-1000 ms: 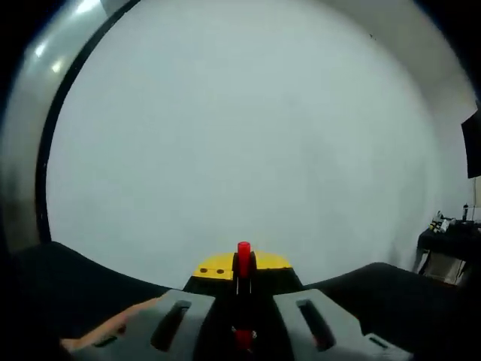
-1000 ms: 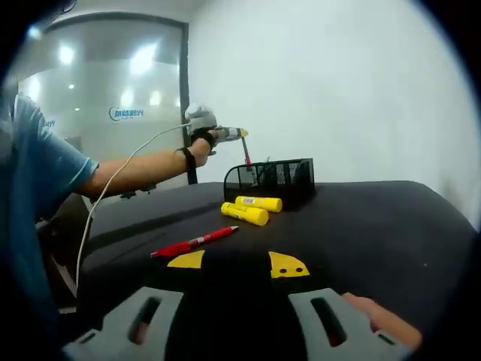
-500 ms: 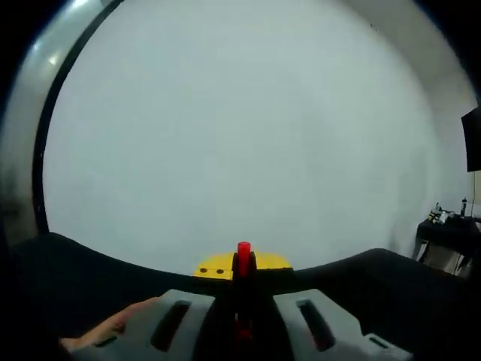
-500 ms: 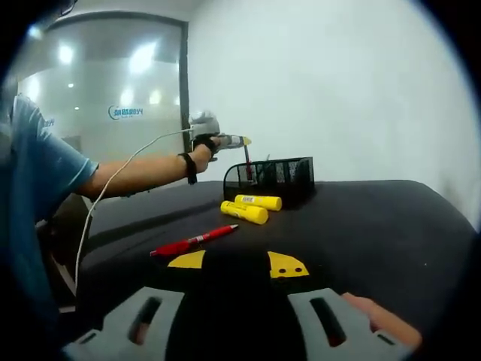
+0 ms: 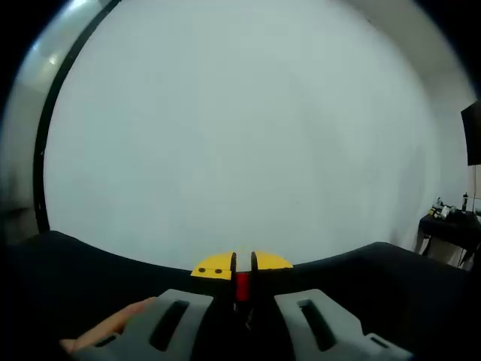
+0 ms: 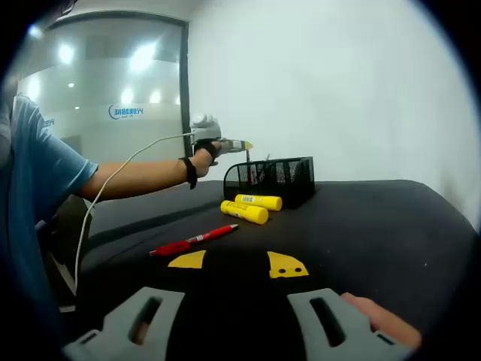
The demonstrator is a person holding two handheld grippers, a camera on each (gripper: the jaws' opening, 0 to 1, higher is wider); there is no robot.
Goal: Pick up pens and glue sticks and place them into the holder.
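**Red pen going into the holder, one pen and two glue sticks left on the table**

In the left gripper view, my left gripper (image 5: 242,265) rises from the bottom centre of the frame, its yellow tips nearly together with only a thin slot between them. A red pen (image 5: 242,286) sits in that slot, just below the tips, and my jaws are clenched on it as far as I can judge. Beyond the tips there is a pale wall above and the dark table (image 5: 68,263) along the lower edge.

In the right gripper view, my right gripper (image 6: 234,265) lies at the bottom centre, its yellow tips spread apart and nothing between them, so it is released. Left of centre lies a second red pen (image 6: 194,241) on the table. Above it, two yellow glue sticks (image 6: 252,207) lie side by side, just in front of the black mesh holder (image 6: 279,177). My other gripper is held over the holder's left end, with the pen hanging down into the mesh.

The risk I see is at the holder: if I let go while the pen is tilted, it may catch the rim and tip out, or nudge the light holder into the glue sticks. The round sticks could also roll when I reach for them.
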